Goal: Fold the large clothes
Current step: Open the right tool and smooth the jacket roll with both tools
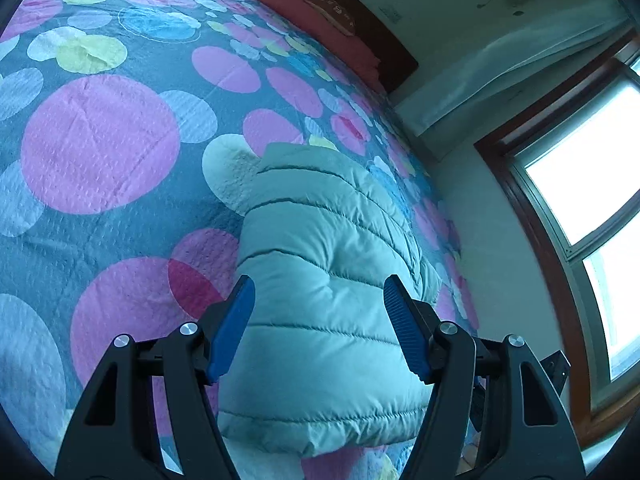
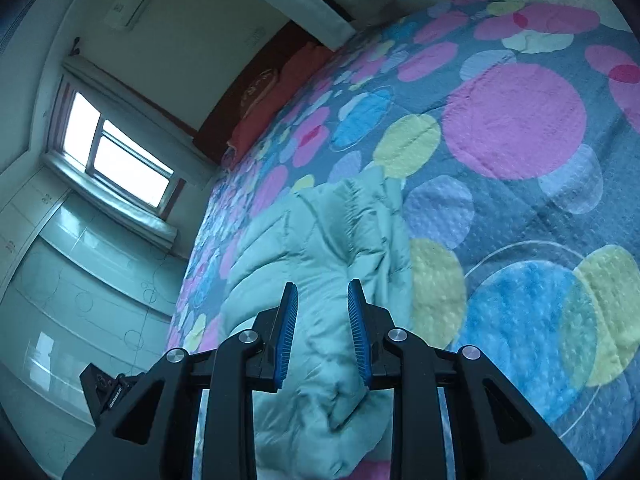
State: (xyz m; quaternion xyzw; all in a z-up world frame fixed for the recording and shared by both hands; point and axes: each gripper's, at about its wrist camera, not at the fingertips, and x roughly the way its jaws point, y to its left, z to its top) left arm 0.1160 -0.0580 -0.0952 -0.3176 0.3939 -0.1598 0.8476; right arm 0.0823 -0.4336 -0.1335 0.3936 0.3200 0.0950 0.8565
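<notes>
A light mint-green quilted puffer jacket [image 1: 320,280] lies folded in a thick bundle on the bed. My left gripper [image 1: 319,292] is open, its blue pads either side of the jacket's top, just above it, holding nothing. In the right wrist view the same jacket [image 2: 320,248] lies crumpled along the bed's edge. My right gripper [image 2: 322,294] is partly open, its blue pads apart over a fold of the jacket, with no fabric pinched between them.
The bed is covered by a grey bedspread [image 1: 100,140] with pink, blue and yellow circles. A red pillow [image 1: 320,28] lies against the dark headboard. A window [image 1: 592,168] and white wall stand beside the bed; glossy wardrobe doors [image 2: 80,280] show at the left.
</notes>
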